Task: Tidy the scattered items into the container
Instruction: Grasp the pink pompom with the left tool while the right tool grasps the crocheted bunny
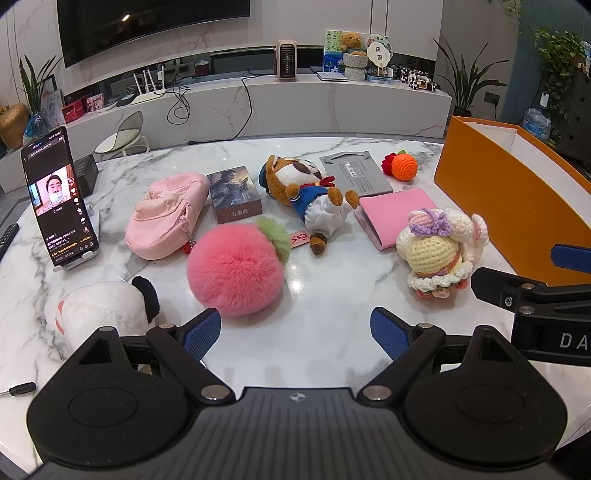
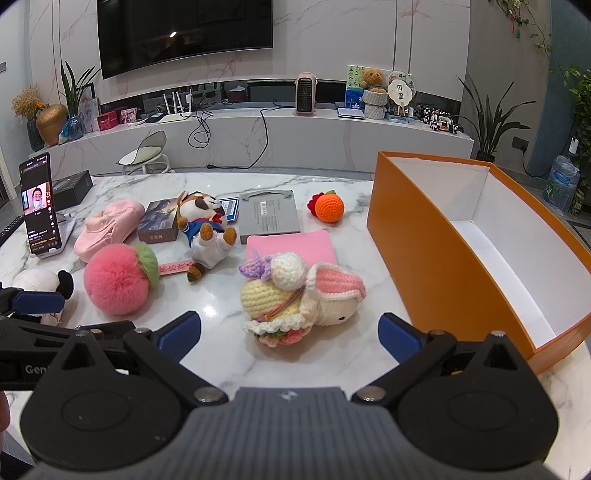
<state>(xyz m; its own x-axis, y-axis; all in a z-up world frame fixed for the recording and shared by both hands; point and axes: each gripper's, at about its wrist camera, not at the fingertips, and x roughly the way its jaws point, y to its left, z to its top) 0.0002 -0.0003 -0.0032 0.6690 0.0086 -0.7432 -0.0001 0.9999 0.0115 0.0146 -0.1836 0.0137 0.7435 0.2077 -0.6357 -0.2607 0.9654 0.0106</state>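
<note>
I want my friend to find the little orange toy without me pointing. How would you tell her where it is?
Start at the big orange box standing open on the marble table. Just beside its far corner, past the grey flat package, sits the crocheted orange ball. It is the only small round knitted orange thing, with a green leaf on top and a red bit tucked against it.

A black smartphone (image 1: 59,195) leans lit in its white stand on the marble worktop (image 1: 325,295). Behind, a dark wall television (image 2: 184,33) hangs above a small pink heater (image 2: 306,94) and a white router (image 1: 149,86).
</note>
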